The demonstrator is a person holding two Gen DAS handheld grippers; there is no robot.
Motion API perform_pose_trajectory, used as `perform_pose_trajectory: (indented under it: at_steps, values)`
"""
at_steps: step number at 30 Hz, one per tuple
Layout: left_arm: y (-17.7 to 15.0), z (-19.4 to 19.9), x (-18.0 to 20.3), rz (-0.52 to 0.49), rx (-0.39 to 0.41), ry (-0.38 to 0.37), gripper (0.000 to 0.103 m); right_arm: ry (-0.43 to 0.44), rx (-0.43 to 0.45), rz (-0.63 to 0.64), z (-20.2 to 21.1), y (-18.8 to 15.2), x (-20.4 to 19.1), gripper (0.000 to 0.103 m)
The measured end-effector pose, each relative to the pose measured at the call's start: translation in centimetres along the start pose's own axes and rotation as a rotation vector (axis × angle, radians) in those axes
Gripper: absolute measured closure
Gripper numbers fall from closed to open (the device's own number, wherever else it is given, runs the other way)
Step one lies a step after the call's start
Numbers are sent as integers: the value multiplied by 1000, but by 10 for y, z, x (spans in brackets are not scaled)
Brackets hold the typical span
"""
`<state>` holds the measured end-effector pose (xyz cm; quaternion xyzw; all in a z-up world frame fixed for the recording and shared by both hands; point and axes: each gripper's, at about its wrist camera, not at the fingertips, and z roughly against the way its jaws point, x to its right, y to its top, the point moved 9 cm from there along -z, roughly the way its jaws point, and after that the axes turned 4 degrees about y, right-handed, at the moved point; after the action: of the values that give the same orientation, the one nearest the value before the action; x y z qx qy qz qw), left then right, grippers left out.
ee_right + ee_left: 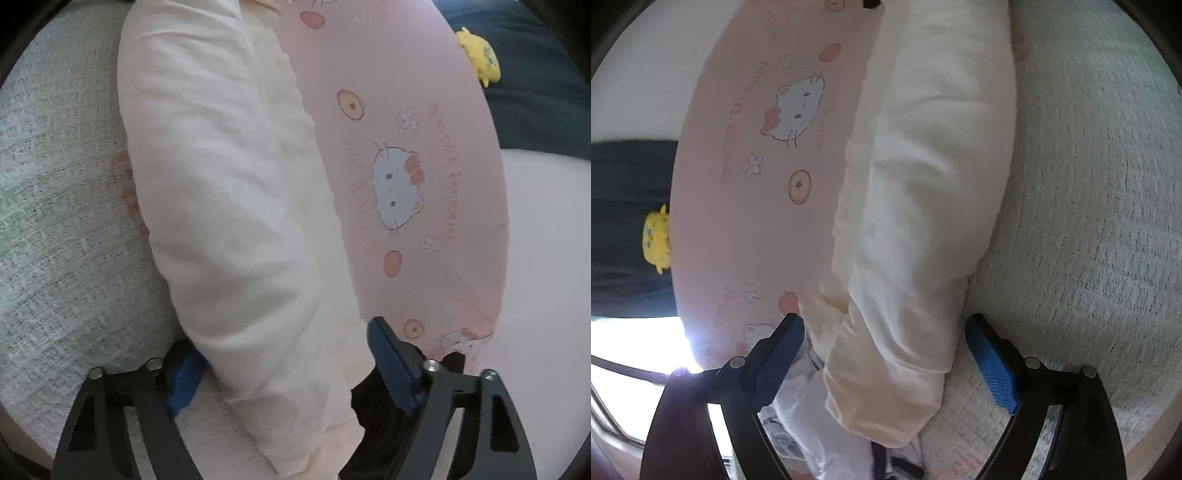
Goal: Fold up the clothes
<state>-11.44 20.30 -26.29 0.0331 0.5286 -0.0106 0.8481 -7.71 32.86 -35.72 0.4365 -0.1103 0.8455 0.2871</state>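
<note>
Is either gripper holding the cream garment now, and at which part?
Neither: both the left gripper and right gripper stand open astride the cream garment, without clamping it.

I see the cream cotton garment (923,206) (229,221) folded into a long, puffy roll (slightly wrinkled), lying along the pink cartoon-printed sheet's (738,155) (424,110) edge.

Each hand-held gripper (886,332) (286,341) has black triangular arms, silver screws and blue ribbed pads (991,363).

Cream garment (923,177); pink cartoon-cat sheet (746,155); white-grey knit blanket (1089,206); yellow plush (656,239); blue jaws.
</note>
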Motion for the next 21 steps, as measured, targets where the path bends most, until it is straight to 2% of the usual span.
perform_pose_trajectory:
  at_steps: [3,5,9,12,15,18,19,21]
  values:
    - [-1,0,1,11,11,7,14,23,0,-12,0,-1,-4,44]
    - [0,-1,0,29,10,4,14,38,0,-21,1,-1,-7,61]
    - [-5,-6,-7,153,-19,-45,14,68,1,-42,1,-2,-11,66]
    - [-11,-3,-6,238,-17,-53,20,87,2,-72,1,-3,-9,66]
    - [-12,0,-2,267,-11,-65,31,106,3,-103,0,-3,-6,66]
    - [-9,3,6,294,-14,-101,53,122,10,-159,0,-5,-2,66]
    - [-9,4,9,307,-16,-117,67,121,12,-171,0,-5,-2,66]
    - [-8,4,10,376,-26,-132,75,112,17,-191,0,-6,-2,66]
